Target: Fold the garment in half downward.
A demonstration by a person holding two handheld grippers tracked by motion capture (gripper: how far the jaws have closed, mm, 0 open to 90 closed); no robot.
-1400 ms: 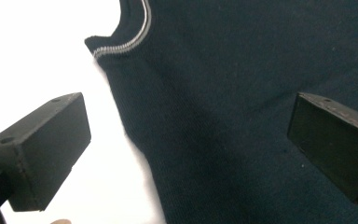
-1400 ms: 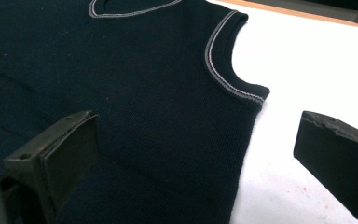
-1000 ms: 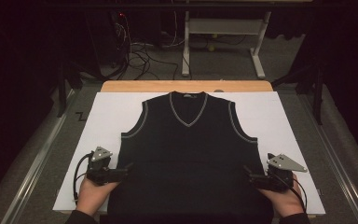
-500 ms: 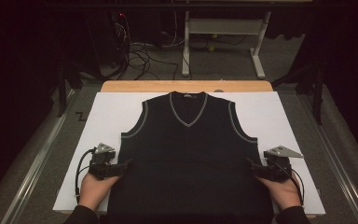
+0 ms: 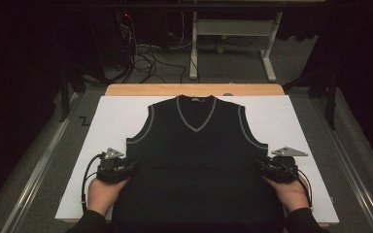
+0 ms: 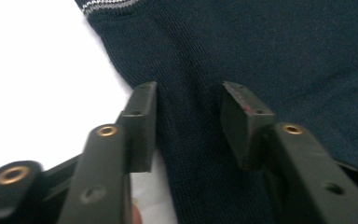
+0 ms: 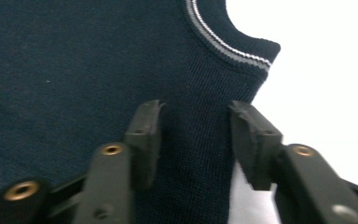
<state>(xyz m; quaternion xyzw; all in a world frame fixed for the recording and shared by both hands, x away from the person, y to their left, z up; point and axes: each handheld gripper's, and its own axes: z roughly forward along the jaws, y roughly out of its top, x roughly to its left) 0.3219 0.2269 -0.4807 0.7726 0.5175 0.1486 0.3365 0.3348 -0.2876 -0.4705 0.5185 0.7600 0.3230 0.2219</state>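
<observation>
We see the dark sweater vest (image 5: 196,160) flat on the white sheet (image 5: 102,131), length running away from us. Left gripper (image 5: 130,168) and right gripper (image 5: 263,167), jaws just closing, straddle opposite side edges, not yet pinching.

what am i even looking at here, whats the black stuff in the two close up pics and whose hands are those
A person sits at a table and holds a hand-held tool with two black tongs in each hand. The wide picture comes from a camera above the table: the left tongs and right tongs sit at the two side edges of a dark sleeveless sweater, spread flat on a white sheet. Each close-up comes from a camera riding on one tool and looking along its tongs. Both pairs have just been closing, each with a raised ridge of the sweater's edge between them. Whether the pads already press the knit, I cannot tell.
</observation>
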